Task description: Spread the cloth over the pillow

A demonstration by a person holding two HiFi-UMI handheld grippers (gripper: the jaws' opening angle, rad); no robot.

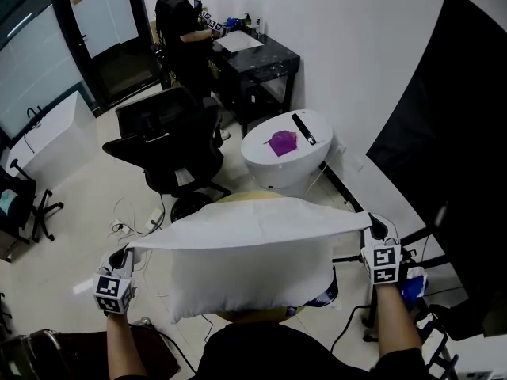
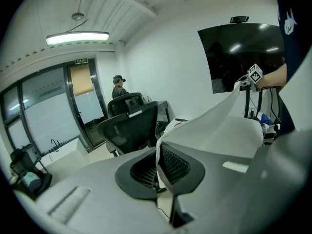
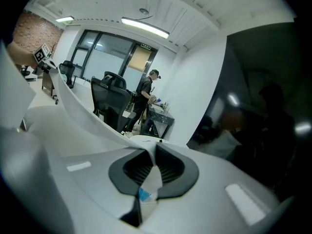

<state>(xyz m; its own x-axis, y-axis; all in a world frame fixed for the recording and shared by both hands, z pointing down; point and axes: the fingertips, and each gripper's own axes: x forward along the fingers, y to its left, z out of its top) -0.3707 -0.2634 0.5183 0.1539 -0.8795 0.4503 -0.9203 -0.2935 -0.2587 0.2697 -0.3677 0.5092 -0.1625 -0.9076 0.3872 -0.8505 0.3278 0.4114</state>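
In the head view a white cloth (image 1: 253,226) is stretched taut between my two grippers, one end in each. My left gripper (image 1: 131,249) is shut on its left corner and my right gripper (image 1: 371,226) is shut on its right corner. Below the taut edge is the puffy white pillow (image 1: 249,279), resting on a round yellowish surface (image 1: 252,316); whether the cloth touches it I cannot tell. In the left gripper view the cloth (image 2: 214,126) runs from the shut left gripper (image 2: 158,168) toward the far hand. In the right gripper view the right gripper (image 3: 149,170) pinches the cloth (image 3: 73,108).
A black office chair (image 1: 170,145) stands just beyond the pillow. A round white table (image 1: 305,165) holds a purple object (image 1: 282,142). A person (image 1: 178,26) stands at a black desk (image 1: 257,54) farther back. A large black panel (image 1: 455,133) leans at the right; cables (image 1: 139,224) lie on the floor.
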